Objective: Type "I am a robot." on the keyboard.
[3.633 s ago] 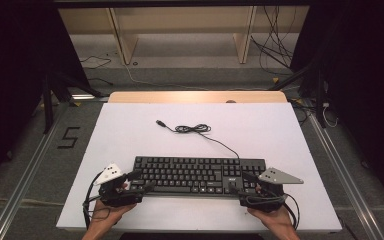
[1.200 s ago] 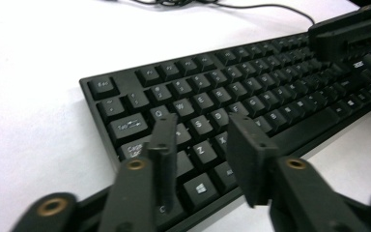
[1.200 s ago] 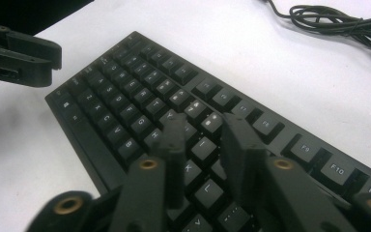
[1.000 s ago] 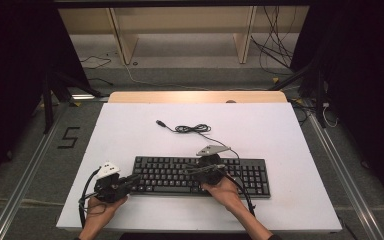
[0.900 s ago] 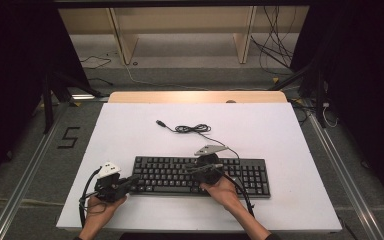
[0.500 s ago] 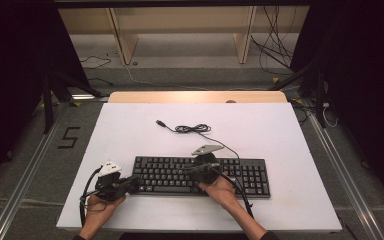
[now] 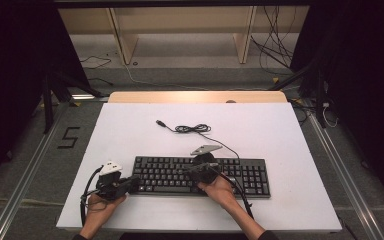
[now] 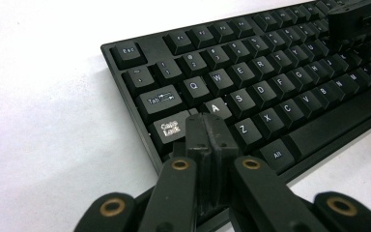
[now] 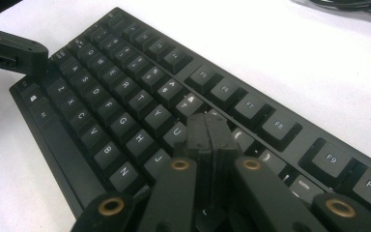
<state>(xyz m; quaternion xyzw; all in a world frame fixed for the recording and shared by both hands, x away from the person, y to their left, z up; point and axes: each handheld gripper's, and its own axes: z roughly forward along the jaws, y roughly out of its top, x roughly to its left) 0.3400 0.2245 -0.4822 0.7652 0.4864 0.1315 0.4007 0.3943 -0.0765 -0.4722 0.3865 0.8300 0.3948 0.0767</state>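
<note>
A black keyboard (image 7: 200, 175) lies flat near the table's front edge, and its cable (image 7: 192, 129) runs back to a loose coil. My left gripper (image 7: 135, 184) sits at the keyboard's left end. Its jaws are shut together with nothing between them, tips (image 8: 207, 123) low over the Caps Lock and A keys (image 8: 171, 128). My right gripper (image 7: 186, 171) is over the keyboard's middle, pointing left. It is also shut and empty, tips (image 9: 210, 123) above the U and I keys (image 9: 176, 133). I cannot tell whether either tip touches a key.
The white table top (image 7: 260, 125) has open room behind and to the right of the keyboard. The cable's plug (image 7: 160, 122) rests at the back centre. A wooden strip (image 7: 195, 97) runs along the far edge, with floor and shelf legs beyond.
The right hand has moved from the keyboard's right end to its middle and, over the last second, edged slightly left. The left hand has stayed at the left end.
</note>
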